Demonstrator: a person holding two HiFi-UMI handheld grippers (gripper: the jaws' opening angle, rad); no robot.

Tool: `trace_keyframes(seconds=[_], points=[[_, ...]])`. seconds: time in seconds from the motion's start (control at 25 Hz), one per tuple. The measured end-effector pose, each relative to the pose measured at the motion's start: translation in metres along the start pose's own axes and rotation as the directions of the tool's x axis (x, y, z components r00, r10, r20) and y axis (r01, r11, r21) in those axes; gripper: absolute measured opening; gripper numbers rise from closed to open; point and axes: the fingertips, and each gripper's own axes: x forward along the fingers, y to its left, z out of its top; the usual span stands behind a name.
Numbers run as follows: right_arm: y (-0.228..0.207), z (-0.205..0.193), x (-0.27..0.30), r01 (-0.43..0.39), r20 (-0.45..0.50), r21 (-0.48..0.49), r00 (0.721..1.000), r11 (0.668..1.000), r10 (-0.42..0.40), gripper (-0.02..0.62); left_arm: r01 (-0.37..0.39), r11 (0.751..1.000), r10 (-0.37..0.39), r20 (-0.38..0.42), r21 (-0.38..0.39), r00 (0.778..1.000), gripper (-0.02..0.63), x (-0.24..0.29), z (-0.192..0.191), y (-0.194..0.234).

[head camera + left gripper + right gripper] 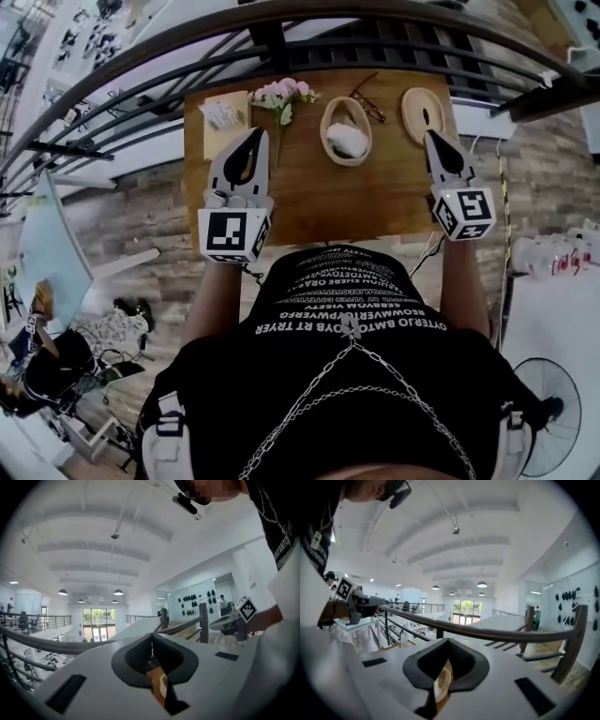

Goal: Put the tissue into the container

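A black shirt (234, 375) with rows of white lettering and one metal chain (310, 397) fills the foreground. Beyond it, two tools hang over the wooden surface (319, 197): the left hand-held gripper (254, 133) and the right hand-held gripper (430, 137). One crumpled white tissue (349, 141) lies inside the one oval woven container (325, 131), with one oval lid (412, 108) to its right.

Left gripper view: jaws pressed together, holding nothing.

Right gripper view: jaws likewise together, holding nothing.

Large open office hall, mezzanine level: railing (487, 633), pendant lamps (118, 592), tall windows (98, 617).
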Motion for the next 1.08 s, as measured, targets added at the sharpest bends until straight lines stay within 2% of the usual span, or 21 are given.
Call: trace_keyframes(seconds=[0.12,0.24,0.44,0.68,1.08], points=[[0.010,0.038,-0.026,0.014,0.065,-0.062,0.998,0.998,-0.010,0.014,0.028,1.000,-0.028,0.006,-0.002,1.000,0.031,-0.007,0.001,-0.003],[0.017,0.059,-0.043,0.045,0.092,-0.073,0.995,0.996,-0.038,0.014,0.055,0.998,-0.054,0.027,-0.023,0.998,0.029,-0.013,0.008,-0.004],[0.016,0.054,-0.054,0.097,0.060,-0.081,0.994,0.992,-0.092,0.014,0.092,0.996,-0.093,0.049,0.016,0.994,0.029,-0.014,0.022,-0.011],[0.006,0.054,-0.053,0.126,0.035,-0.077,0.992,0.989,-0.124,0.014,0.145,0.989,-0.146,0.053,0.028,0.988,0.029,0.003,0.031,-0.019],[-0.020,0.045,-0.031,0.113,0.000,-0.086,0.994,0.990,-0.114,0.014,0.159,0.985,-0.163,0.060,0.062,0.985,0.029,0.058,0.038,-0.039]])
